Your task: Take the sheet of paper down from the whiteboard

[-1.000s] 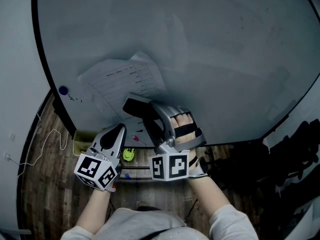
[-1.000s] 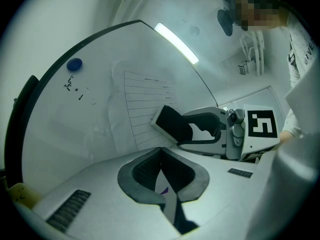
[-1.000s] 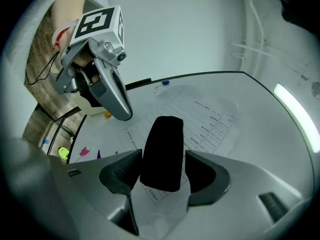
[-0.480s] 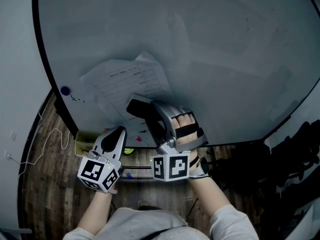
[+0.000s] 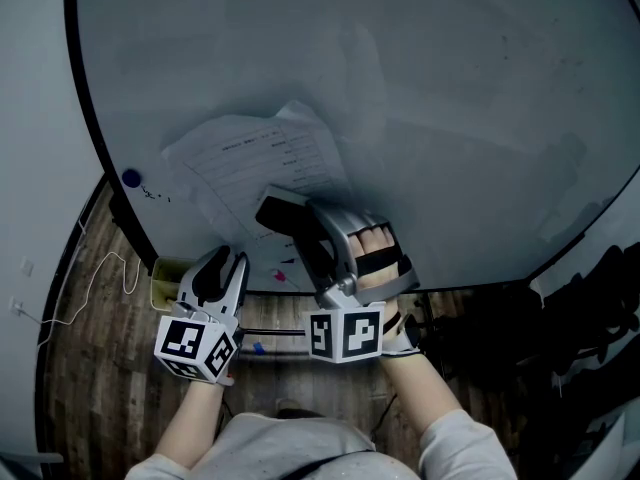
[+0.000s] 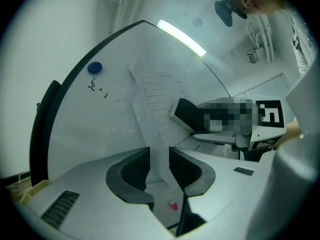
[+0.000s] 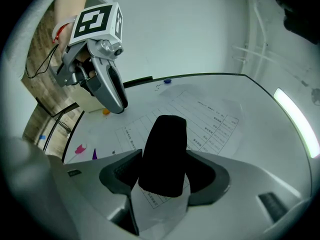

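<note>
A printed sheet of paper (image 5: 255, 158) lies crumpled against the whiteboard (image 5: 420, 88). In the left gripper view a creased strip of the paper (image 6: 160, 104) runs down between my left gripper's (image 6: 159, 164) jaws. Those jaws are opening, and a gap shows on each side of the strip. In the head view the left gripper (image 5: 222, 264) sits just below the sheet's lower edge. My right gripper (image 5: 300, 230) is shut on a black eraser (image 7: 164, 154), and the paper (image 7: 205, 116) lies under the eraser. The eraser (image 6: 187, 111) presses against the sheet.
A blue round magnet (image 5: 131, 179) sticks to the board left of the sheet, beside small scribbles. Pink and purple marks (image 7: 80, 148) sit near the board's bottom edge. A yellowish box (image 5: 163, 284) and a white cable (image 5: 95, 283) lie on the wooden floor below.
My left gripper's jaws have gone from shut to apart, and it has dropped slightly. My right gripper with the eraser has stayed put.
</note>
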Available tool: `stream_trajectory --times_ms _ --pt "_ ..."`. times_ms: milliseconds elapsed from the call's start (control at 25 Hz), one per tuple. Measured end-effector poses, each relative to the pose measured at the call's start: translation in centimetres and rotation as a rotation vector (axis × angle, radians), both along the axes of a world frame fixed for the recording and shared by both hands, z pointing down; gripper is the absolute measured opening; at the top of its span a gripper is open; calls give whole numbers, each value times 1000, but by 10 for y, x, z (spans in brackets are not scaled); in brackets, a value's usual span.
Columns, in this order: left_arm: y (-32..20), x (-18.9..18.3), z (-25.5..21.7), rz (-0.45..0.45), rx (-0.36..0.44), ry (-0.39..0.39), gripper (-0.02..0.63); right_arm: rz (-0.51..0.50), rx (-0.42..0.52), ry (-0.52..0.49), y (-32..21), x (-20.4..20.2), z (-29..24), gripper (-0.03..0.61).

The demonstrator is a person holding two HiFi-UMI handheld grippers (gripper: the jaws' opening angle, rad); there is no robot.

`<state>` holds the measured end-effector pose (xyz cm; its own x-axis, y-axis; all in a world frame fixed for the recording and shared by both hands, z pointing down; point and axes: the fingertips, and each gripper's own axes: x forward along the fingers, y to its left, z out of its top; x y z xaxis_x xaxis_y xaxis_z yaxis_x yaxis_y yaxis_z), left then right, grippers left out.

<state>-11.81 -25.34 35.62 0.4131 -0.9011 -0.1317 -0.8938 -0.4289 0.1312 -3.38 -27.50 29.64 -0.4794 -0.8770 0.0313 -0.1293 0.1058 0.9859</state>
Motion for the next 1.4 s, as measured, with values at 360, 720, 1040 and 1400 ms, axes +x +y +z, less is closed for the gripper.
stream_trajectory --times_ms 360,720,1040,1400 --pt "-10 -5 8 -1 -37 55 121 -7 3 3 -1 -1 0 258" --pt "-20 2 13 35 -75 97 118 -18 16 15 -1 1 -2 258" --pt "-23 2 11 45 -77 123 37 -21 18 16 -1 0 -2 258" --pt "-16 4 12 75 -85 129 15 -4 13 7 -1 1 -2 258"
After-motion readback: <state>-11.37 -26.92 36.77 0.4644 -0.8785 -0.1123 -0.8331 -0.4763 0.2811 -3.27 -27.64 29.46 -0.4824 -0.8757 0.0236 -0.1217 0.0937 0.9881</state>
